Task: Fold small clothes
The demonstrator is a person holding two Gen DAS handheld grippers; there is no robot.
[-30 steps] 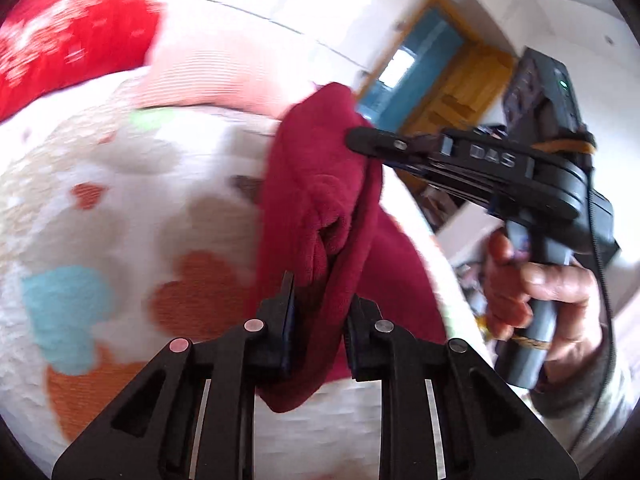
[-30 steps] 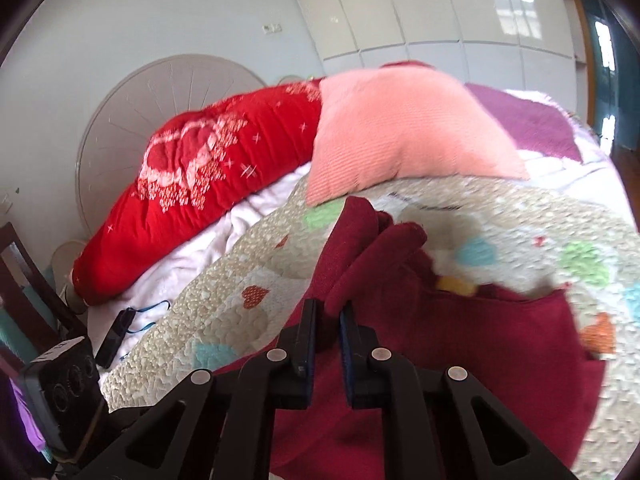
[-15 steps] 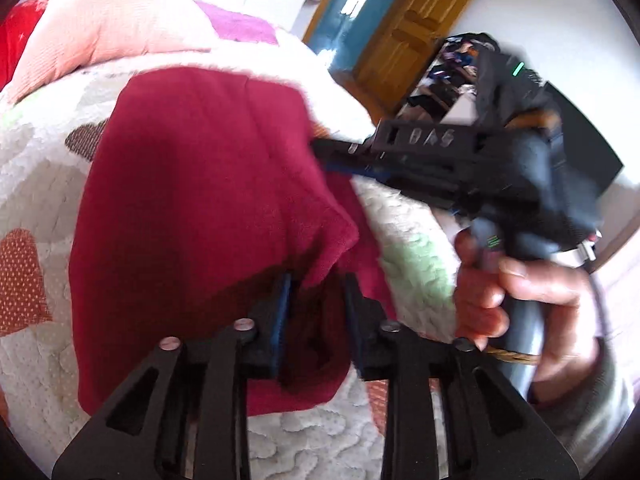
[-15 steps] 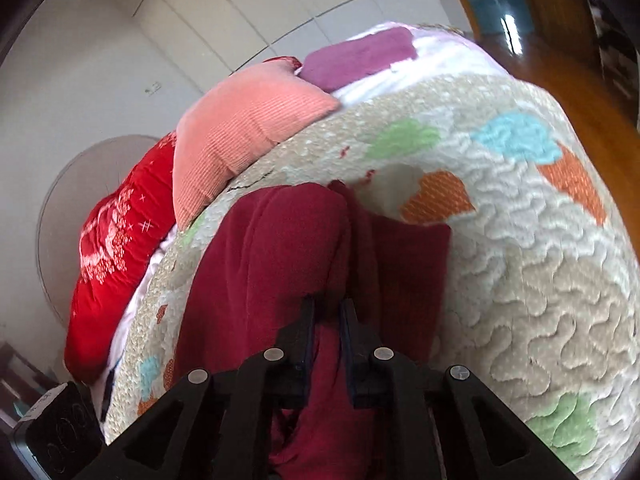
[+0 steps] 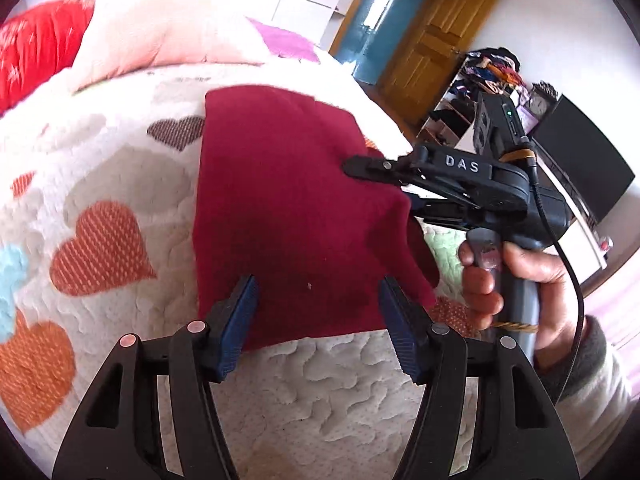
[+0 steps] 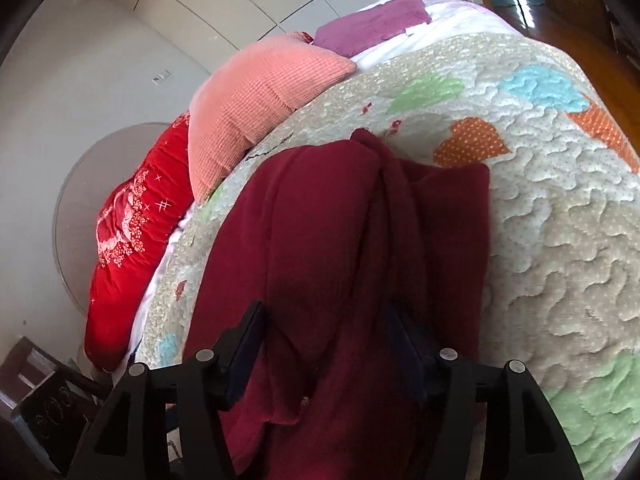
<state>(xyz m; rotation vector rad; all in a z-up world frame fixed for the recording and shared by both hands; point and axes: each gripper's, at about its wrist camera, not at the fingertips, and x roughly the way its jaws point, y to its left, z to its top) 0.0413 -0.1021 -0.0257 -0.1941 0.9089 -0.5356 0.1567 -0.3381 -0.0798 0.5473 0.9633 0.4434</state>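
A dark red garment (image 5: pixel 288 208) lies folded on the heart-patterned quilt (image 5: pixel 100 184). My left gripper (image 5: pixel 316 304) is open, its jaws standing wide just above the garment's near edge, holding nothing. My right gripper (image 6: pixel 328 332) is open too, its jaws straddling the garment (image 6: pixel 332 240) close above it. In the left wrist view the right gripper (image 5: pixel 384 172) reaches in from the right over the garment's right edge.
A salmon pillow (image 6: pixel 256 100), a red pillow (image 6: pixel 132 240) and a purple cushion (image 6: pixel 372 24) lie at the head of the bed. The quilt's edge (image 6: pixel 592 240) drops off to the right. A wooden door (image 5: pixel 432 36) and shelves (image 5: pixel 480 80) stand beyond the bed.
Both grippers held the garment shut, carried its fold over and laid it flat. Both have now opened and let go.
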